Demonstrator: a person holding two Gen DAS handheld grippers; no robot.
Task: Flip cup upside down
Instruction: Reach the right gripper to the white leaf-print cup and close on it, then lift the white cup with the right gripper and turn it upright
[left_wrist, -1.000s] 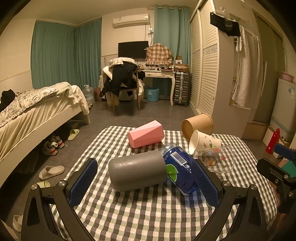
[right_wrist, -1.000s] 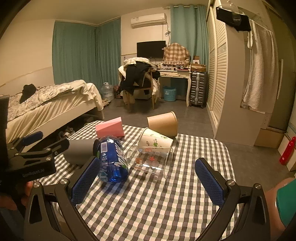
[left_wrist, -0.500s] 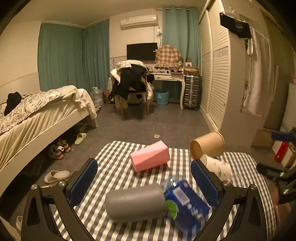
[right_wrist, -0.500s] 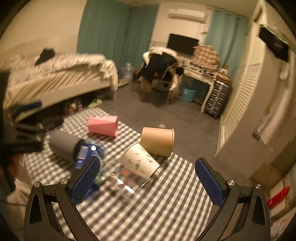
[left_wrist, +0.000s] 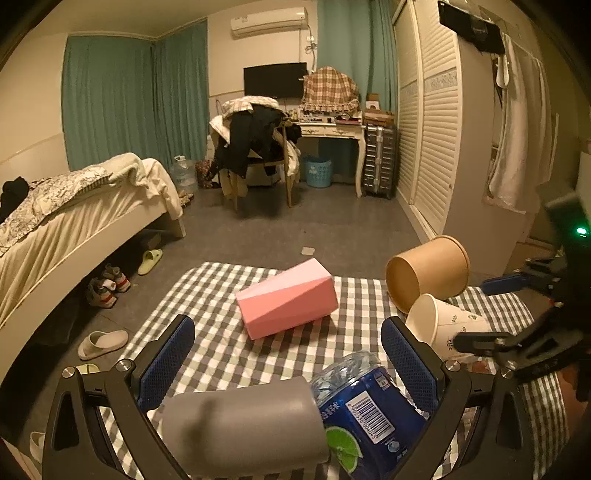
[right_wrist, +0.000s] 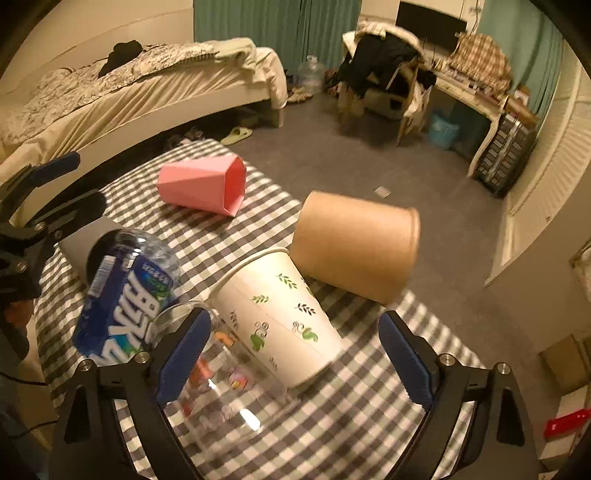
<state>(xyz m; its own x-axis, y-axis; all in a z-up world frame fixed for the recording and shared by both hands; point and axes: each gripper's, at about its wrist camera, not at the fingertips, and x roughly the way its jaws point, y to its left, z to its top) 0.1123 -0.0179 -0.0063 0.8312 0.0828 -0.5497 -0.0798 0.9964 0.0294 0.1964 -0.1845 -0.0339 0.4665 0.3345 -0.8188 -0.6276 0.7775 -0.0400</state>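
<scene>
Several cups lie on their sides on the checked table (right_wrist: 354, 413). A white paper cup with leaf print (right_wrist: 280, 314) lies between the fingers of my open right gripper (right_wrist: 295, 354), untouched; it also shows in the left wrist view (left_wrist: 443, 325). A brown paper cup (right_wrist: 354, 251) lies just beyond it, a pink faceted cup (right_wrist: 203, 188) farther left, and a clear printed glass (right_wrist: 221, 380) under my left finger. A grey cup (left_wrist: 243, 424) lies between the fingers of my open left gripper (left_wrist: 288, 362). The pink cup (left_wrist: 288, 302) and brown cup (left_wrist: 424, 273) lie ahead of it.
A blue-labelled water bottle (right_wrist: 125, 295) lies against the grey cup and the glass; it also shows in the left wrist view (left_wrist: 365, 410). The table's far edge drops to the floor. A bed (left_wrist: 74, 210) stands at the left, a wardrobe (left_wrist: 436, 122) at the right.
My right gripper has moved forward and tilted down over the white cup. My left gripper has drawn back and lifted, so the grey cup and bottle now sit low in its view.
</scene>
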